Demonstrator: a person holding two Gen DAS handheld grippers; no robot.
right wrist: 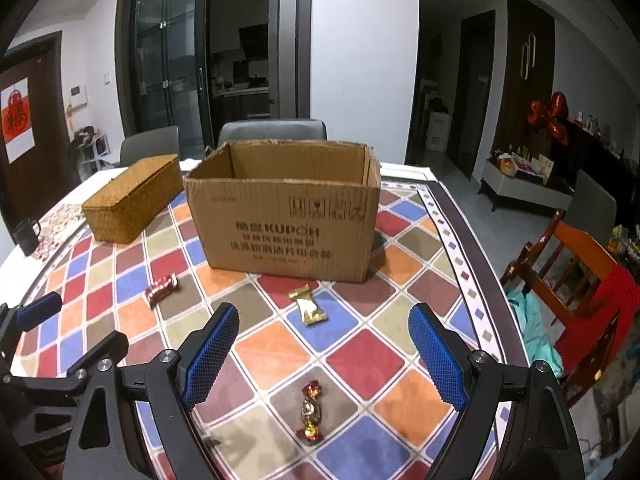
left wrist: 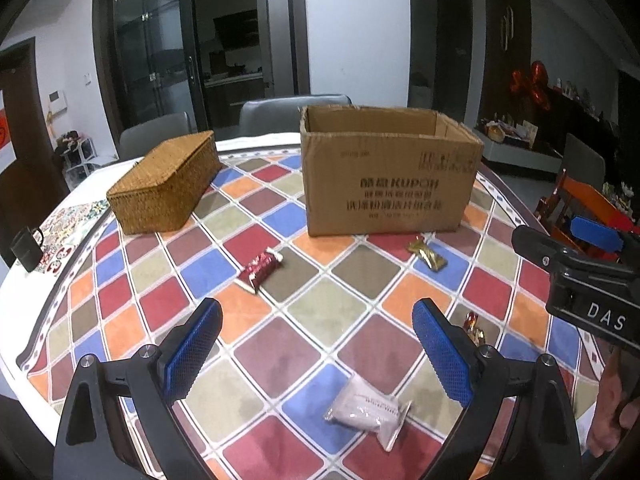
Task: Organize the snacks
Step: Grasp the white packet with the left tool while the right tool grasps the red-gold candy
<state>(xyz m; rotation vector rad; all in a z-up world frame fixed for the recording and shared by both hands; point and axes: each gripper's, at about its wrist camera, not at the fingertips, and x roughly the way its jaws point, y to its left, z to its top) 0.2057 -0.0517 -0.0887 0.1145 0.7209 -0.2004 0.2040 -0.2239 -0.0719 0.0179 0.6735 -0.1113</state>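
Note:
An open cardboard box (left wrist: 390,184) (right wrist: 286,226) stands on the checkered table. In front of it lie a dark red wrapped snack (left wrist: 262,267) (right wrist: 161,289) and a gold wrapped snack (left wrist: 427,254) (right wrist: 309,306). A white packet (left wrist: 366,410) lies just below and between the blue pads of my left gripper (left wrist: 318,354), which is open and empty. A red-gold twisted candy (right wrist: 310,414) (left wrist: 474,325) lies between the pads of my right gripper (right wrist: 324,354), also open and empty. The right gripper's black body shows at the left wrist view's right edge.
A woven lidded basket (left wrist: 164,184) (right wrist: 132,200) sits left of the box. A dark mug (left wrist: 26,244) stands at the table's left edge. Grey chairs (right wrist: 272,130) stand behind the table, and a wooden chair (right wrist: 572,280) with red cloth is off its right side.

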